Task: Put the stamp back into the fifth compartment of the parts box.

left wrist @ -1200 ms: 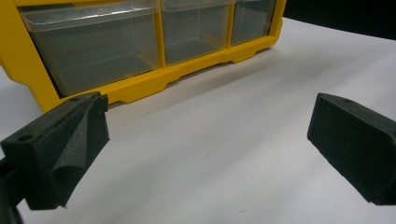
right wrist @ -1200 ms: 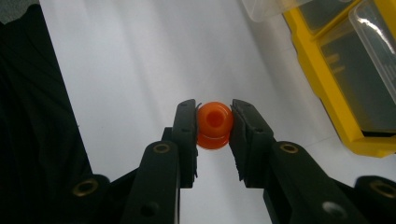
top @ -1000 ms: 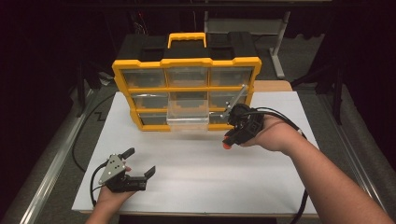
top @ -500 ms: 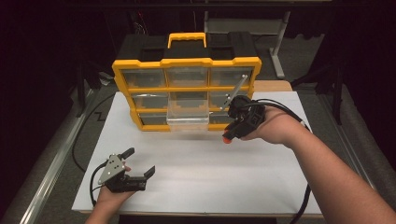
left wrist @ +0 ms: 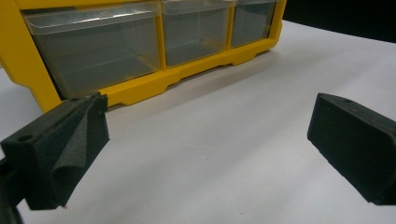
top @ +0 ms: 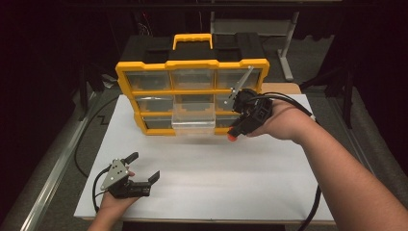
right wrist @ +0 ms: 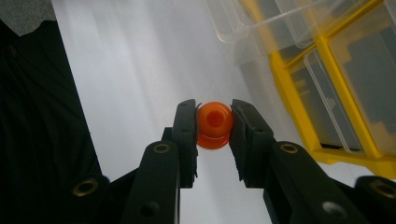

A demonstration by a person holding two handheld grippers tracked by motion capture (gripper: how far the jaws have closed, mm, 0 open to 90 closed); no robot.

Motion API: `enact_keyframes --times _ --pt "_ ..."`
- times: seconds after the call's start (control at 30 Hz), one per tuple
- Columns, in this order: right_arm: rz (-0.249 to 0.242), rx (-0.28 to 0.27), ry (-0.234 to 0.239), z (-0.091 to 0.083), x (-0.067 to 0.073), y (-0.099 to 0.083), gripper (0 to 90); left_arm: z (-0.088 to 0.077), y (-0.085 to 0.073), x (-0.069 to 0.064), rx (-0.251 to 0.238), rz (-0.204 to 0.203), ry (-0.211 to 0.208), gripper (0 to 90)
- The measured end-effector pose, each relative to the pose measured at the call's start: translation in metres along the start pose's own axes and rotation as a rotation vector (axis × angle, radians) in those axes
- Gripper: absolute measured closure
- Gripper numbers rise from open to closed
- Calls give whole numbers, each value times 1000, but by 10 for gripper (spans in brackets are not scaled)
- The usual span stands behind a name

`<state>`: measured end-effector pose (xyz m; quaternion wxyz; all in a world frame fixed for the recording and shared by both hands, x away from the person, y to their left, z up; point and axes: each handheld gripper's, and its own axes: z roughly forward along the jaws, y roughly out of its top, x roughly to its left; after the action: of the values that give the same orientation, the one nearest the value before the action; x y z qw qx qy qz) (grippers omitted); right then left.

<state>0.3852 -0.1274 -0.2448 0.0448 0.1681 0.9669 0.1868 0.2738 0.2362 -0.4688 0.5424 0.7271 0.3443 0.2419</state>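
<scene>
one orange cap (right wrist: pixel 214 124) sits clamped in my right claw (right wrist: pixel 214 122), which has risen off the worktop (top: pixel 231 178) to just right of the open drawer (top: pixel 194 117) in the organizer (top: pixel 126 79); a drop in looks next. left claw (top: pixel 143 166) rests released, near left.

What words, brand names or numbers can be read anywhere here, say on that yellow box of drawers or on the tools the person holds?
None can be read.
Yellow organizer: no lettering shows on its frame or clear drawers.
Left gripper and right gripper: no markings legible.
Orange piece: plain, no print.
</scene>
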Motion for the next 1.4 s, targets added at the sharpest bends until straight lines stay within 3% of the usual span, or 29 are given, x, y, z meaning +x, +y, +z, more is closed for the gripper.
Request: enact_keyframes --times 0.9,1.4 --pt "-25 -17 -22 -22 -8 37 736 0 0 -1 -3 2 -8 3" --pt "-36 -20 -22 -14 -13 61 735 0 0 -1 4 14 -9 3"
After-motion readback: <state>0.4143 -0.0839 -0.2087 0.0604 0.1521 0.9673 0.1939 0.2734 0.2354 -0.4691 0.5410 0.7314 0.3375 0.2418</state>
